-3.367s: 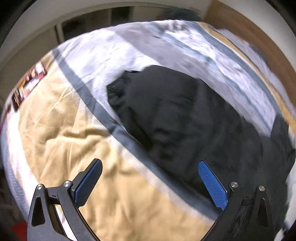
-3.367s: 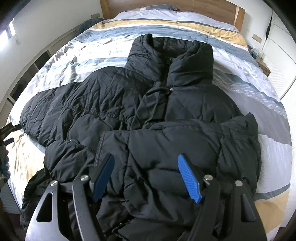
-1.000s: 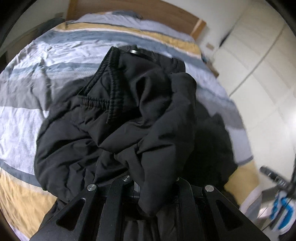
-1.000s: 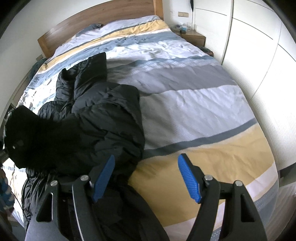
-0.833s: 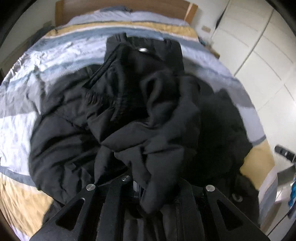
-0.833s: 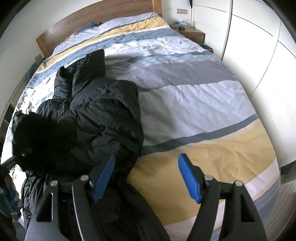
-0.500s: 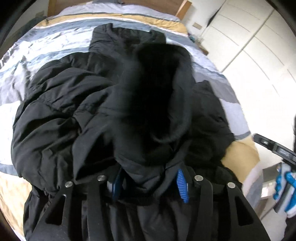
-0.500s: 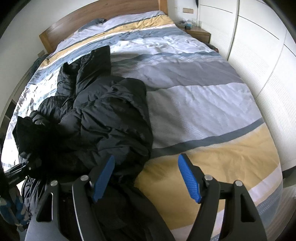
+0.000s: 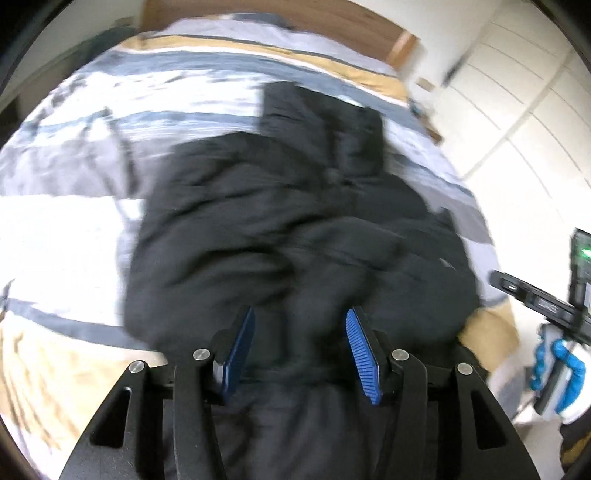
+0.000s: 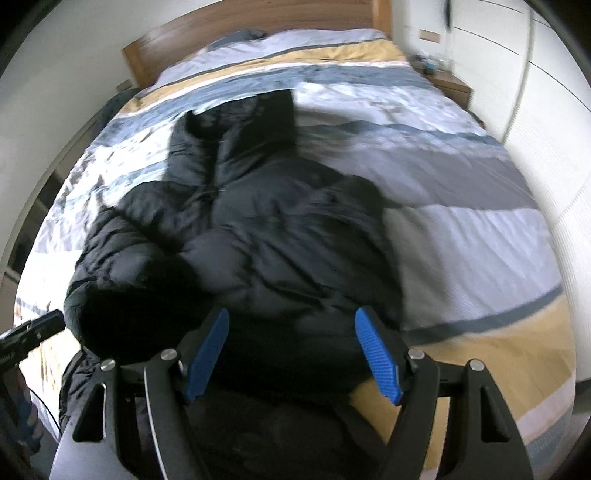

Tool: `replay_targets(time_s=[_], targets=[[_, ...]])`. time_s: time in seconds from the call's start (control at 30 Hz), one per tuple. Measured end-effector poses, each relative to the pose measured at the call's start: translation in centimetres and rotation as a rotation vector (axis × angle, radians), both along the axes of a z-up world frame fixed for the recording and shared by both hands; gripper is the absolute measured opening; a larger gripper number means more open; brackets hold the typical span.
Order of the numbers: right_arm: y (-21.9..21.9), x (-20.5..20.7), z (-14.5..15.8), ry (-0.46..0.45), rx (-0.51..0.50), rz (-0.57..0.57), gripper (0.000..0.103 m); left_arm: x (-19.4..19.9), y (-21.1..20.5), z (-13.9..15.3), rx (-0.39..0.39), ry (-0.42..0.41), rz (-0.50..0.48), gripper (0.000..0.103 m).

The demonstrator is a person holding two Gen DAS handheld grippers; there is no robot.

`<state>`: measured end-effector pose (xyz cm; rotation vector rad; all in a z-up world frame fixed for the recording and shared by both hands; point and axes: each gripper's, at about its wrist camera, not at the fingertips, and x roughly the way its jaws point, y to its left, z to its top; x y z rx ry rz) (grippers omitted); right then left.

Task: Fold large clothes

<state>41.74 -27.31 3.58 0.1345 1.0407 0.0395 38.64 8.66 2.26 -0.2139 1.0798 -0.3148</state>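
Motion-blurred black jacket [image 9: 295, 229], hem cut off below both spread, empty tools [image 9: 301, 349] [image 10: 293, 356], left freshly opened.

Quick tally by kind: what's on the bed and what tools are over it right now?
Black puffer jacket: 1
Striped duvet: 1
Grippers, left gripper and right gripper, both open, nothing gripped: 2
Total: 4

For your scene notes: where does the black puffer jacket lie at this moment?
The black puffer jacket lies on the striped bedspread, left of middle in the right wrist view, collar toward the wooden headboard, hem nearest the camera.
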Motion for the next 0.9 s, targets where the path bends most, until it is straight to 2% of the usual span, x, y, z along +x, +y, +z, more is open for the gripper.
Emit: replay_targets(time_s=[0.13,0.27,0.37,0.63,0.73,0.9], targets=[[4.0,1.4,0.1,-0.005,0.005,0.096,0.07,0.7,4.8,-0.7,0.036,0.018,0.102,0.051],[7.7,2.3,0.0,0.002,0.014,0.167,0.07,1.3,7.5,-1.3,0.044,0.029,0.151,0.051],[10.3,2.9,-0.1,0.007,0.009,0.224,0.07,2.4,8.4,-2.0,0.054,0.037,0.149,0.051],[16.0,3.9,-2.0,0.027,-0.016,0.345,0.07,5.8,6.1,-4.3,0.089,0.043,0.083,0.051],[16.4,3.9,-3.5,0.04,-0.033,0.366,0.07,6.3,4.9,-6.1,0.108,0.065,0.066,0.052],[15.4,3.1,-5.9,0.089,-0.065,0.356,0.07,5.3,4.1,-7.5,0.117,0.068,0.062,0.056]])
